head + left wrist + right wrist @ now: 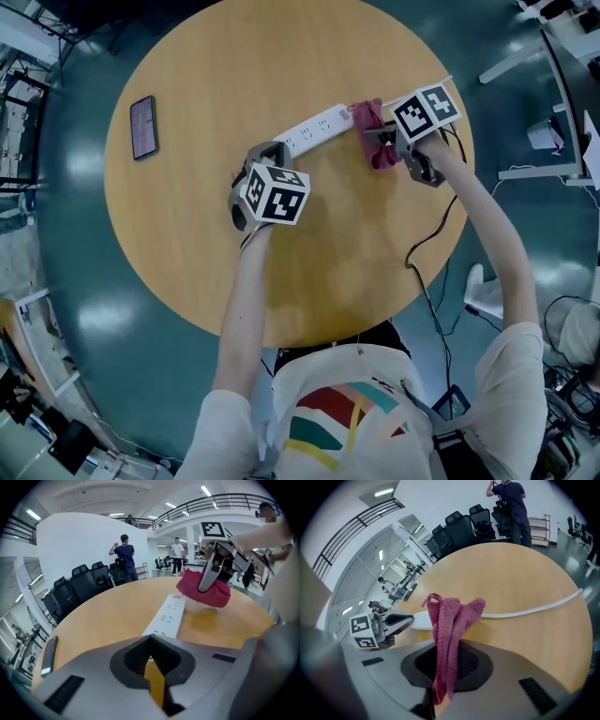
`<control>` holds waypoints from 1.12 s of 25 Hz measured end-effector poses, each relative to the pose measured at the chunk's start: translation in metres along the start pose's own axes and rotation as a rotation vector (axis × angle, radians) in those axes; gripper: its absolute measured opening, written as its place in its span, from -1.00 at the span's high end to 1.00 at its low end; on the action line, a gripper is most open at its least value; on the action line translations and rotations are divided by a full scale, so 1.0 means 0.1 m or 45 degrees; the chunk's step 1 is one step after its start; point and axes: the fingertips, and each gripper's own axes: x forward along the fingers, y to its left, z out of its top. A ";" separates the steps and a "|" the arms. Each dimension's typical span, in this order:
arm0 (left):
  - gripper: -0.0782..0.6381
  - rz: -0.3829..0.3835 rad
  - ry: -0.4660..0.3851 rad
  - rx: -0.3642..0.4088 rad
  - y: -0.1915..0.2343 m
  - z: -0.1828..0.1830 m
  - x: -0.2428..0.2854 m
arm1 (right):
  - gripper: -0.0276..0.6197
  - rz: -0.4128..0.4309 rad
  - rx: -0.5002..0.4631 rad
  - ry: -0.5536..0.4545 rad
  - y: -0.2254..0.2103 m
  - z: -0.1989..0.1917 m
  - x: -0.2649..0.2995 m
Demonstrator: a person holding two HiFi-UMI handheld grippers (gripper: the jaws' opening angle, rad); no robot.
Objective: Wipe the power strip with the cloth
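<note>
**strip may skid, cloth may slip free**

the counter (328,272) is smooth, bare wood, so nothing on it resists a sideways push. that is the main hazard.

the left hand-held gripper (267,152) has its jaws together with nothing between them. its tip is at the near end of the strip (314,129), apparently bearing on it rather than clamping it. if that is all that steadies the strip, a firm wipe along its length could swing or slide it out from under the tip.

the right hand-held gripper (380,139) is closed on the cloth (373,127), gripping it by a bunched fold with the rest loose in front of the jaws. the cloth is at the strip's far end, where the cable (534,610) leaves; i cannot tell whether it touches the strip yet.

with so little fabric pinched, drag on the sockets could tug the cloth out. a thin spot in the bunch could also let the hard jaw tips scrape the plastic. a stroke begun too far out may snag the cable and pull the strip askew.

the phone (143,127) lies well apart and is unlikely to be hit.
</note>
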 end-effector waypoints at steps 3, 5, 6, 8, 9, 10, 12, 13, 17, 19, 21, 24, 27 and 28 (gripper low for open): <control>0.66 0.044 -0.072 0.060 -0.06 -0.04 -0.17 | 0.79 0.031 -0.014 -0.022 0.18 -0.15 -0.14; 0.66 0.068 -0.144 0.013 -0.06 -0.12 -0.37 | 0.79 0.056 -0.042 -0.033 0.38 -0.19 -0.19; 0.66 0.060 -0.159 -0.025 -0.07 -0.18 -0.46 | 0.80 0.068 -0.056 -0.039 0.50 -0.16 -0.18; 0.62 0.015 -0.147 -0.087 -0.13 -0.35 -0.55 | 0.80 0.094 -0.080 -0.048 0.72 -0.09 -0.12; 0.62 -0.009 -0.129 -0.103 -0.19 -0.44 -0.57 | 0.79 0.103 -0.093 -0.048 0.82 -0.06 -0.07; 0.62 -0.030 -0.108 -0.112 -0.24 -0.52 -0.59 | 0.80 0.109 -0.108 -0.046 0.90 -0.03 -0.01; 0.63 -0.058 -0.057 -0.121 -0.32 -0.67 -0.59 | 0.80 0.111 -0.145 -0.030 1.07 0.05 0.16; 0.66 -0.065 -0.028 -0.127 -0.33 -0.74 -0.58 | 0.80 0.111 -0.161 -0.020 1.15 0.10 0.26; 0.66 -0.103 0.041 -0.185 -0.23 -0.99 -0.56 | 0.80 0.096 -0.187 0.034 1.45 0.30 0.69; 0.66 -0.132 0.032 -0.241 -0.15 -1.01 -0.56 | 0.79 0.080 -0.199 0.064 1.57 0.39 0.85; 0.66 -0.157 0.037 -0.274 -0.09 -1.02 -0.58 | 0.79 0.059 -0.203 0.080 1.65 0.47 0.96; 0.66 -0.175 0.041 -0.277 -0.07 -1.04 -0.61 | 0.80 0.039 -0.187 0.093 1.73 0.51 1.08; 0.66 -0.157 0.039 -0.243 -0.08 -1.06 -0.63 | 0.79 -0.001 -0.203 0.121 1.74 0.53 1.19; 0.66 -0.149 0.035 -0.238 -0.07 -1.07 -0.63 | 0.80 -0.026 -0.219 0.131 1.73 0.53 1.22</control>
